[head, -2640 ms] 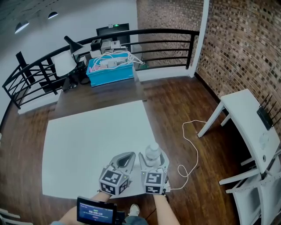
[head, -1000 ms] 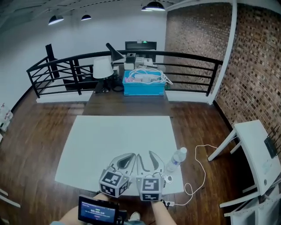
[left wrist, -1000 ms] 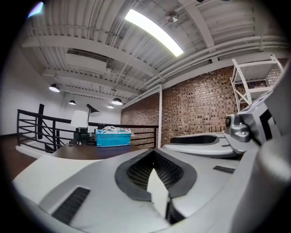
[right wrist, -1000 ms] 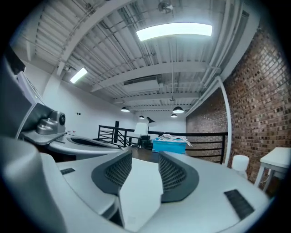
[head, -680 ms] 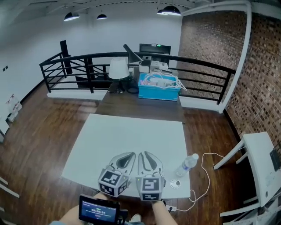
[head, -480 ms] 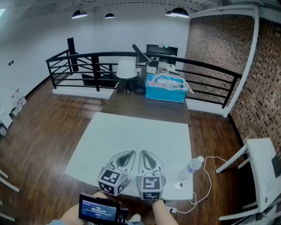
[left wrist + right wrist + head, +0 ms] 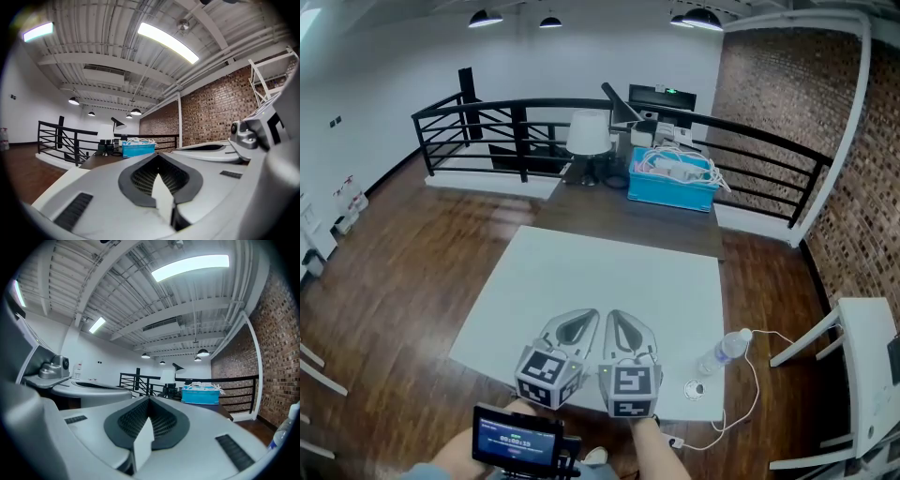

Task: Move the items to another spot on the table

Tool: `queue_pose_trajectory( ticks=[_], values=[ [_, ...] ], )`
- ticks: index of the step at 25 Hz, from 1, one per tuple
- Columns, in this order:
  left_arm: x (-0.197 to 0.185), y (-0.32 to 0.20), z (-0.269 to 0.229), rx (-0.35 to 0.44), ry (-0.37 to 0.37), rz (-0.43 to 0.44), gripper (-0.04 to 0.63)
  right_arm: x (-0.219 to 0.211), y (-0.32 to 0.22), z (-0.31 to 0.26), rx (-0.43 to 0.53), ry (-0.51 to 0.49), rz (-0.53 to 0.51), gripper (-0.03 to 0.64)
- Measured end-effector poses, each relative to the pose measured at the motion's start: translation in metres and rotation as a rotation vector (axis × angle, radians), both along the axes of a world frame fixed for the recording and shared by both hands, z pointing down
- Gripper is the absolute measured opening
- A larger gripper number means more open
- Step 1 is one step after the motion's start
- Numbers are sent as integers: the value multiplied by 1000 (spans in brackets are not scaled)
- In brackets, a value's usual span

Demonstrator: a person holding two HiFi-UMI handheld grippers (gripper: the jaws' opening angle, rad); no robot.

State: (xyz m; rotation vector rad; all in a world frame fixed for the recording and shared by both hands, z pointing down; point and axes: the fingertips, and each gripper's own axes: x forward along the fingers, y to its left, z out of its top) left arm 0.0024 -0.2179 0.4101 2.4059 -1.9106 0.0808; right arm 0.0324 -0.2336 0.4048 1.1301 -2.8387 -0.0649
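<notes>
A clear plastic bottle with a white cap stands near the white table's front right corner, and its edge shows in the right gripper view. A small round white item lies just in front of it. My right gripper hovers over the table's front edge, left of the bottle and apart from it, shut and empty. Close beside it on the left, my left gripper is likewise shut with nothing in it.
A dark table joins the far side, carrying a blue bin of cables and a white lamp. A black railing runs behind. A white cable trails on the wood floor, and a white desk stands at the right.
The right gripper held the bottle earlier; the bottle now stands free on the table to its right. The right jaws have closed empty. The head view has swung so the table sits more centred.
</notes>
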Motion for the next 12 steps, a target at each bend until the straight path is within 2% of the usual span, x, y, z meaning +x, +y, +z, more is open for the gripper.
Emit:
queue_pose_trajectory(
  ticks=[12],
  values=[
    [5,-3,4,-9,-1,7,16,8,-4,-2,13,-10,19,2]
  ],
)
